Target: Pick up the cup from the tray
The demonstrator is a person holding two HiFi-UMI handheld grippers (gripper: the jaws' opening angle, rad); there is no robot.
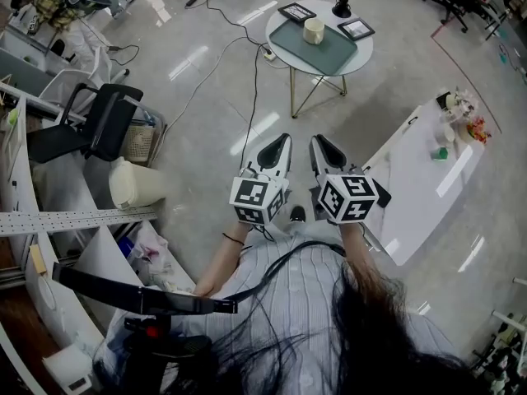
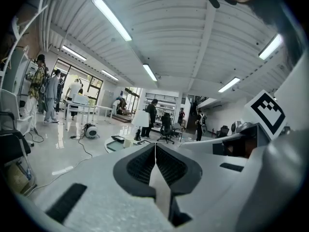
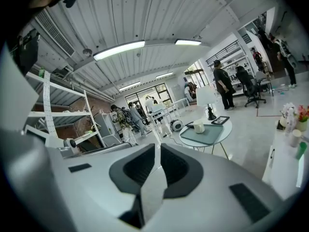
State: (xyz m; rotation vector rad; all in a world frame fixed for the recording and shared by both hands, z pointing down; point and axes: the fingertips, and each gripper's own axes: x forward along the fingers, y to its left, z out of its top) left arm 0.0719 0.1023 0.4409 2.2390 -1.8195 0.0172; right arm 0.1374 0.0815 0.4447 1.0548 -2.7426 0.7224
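Observation:
A cream cup [image 1: 314, 30] stands upright on a green tray [image 1: 325, 52] on a round white table [image 1: 362, 56] far ahead across the floor. Both grippers are held close to the person's body, well short of that table. My left gripper [image 1: 285, 141] and right gripper [image 1: 316, 141] point toward it side by side, jaws shut and nothing in them. The right gripper view has its closed jaws [image 3: 158, 148] below the distant cup [image 3: 198, 127] and tray [image 3: 208, 135]. In the left gripper view the cup [image 2: 129, 141] is tiny, just beyond the closed jaws [image 2: 155, 145].
Two dark picture frames [image 1: 296, 11] and a black object [image 1: 342, 7] share the round table. A long white table [image 1: 412, 188] with flowers stands at right. A black chair [image 1: 99, 122], a cream bin [image 1: 132, 184] and shelving lie left. A cable [image 1: 251, 89] crosses the floor. People stand far off.

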